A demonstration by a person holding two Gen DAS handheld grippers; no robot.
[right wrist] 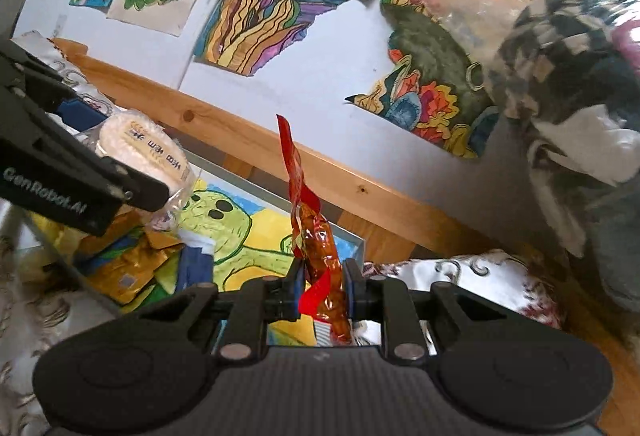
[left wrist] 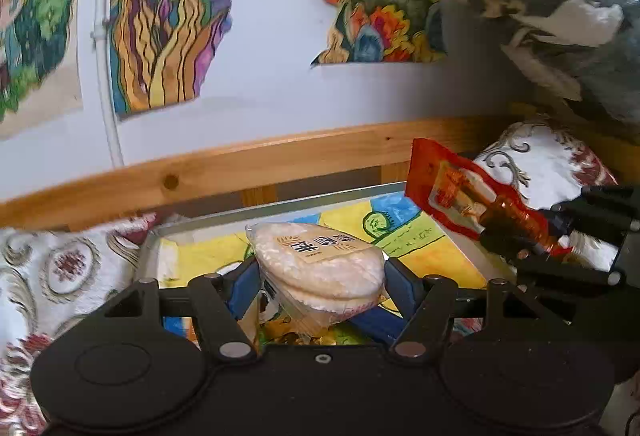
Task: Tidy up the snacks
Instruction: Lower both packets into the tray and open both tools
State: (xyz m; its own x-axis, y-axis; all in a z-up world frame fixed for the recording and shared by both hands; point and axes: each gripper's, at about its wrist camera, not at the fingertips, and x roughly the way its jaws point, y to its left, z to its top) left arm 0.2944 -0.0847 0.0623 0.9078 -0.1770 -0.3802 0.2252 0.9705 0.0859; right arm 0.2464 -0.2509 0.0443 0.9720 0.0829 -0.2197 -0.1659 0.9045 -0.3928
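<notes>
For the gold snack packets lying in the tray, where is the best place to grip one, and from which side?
Probably a free edge of a gold packet, from above: they lie flat and overlapping in the tray, so only thin edges offer purchase. Both tongs are occupied now.

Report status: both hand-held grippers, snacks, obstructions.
Left hand-held gripper clamped on rice cracker pack. Right hand-held gripper shut on red snack packet. Both held above tray; nothing blocking.
</notes>
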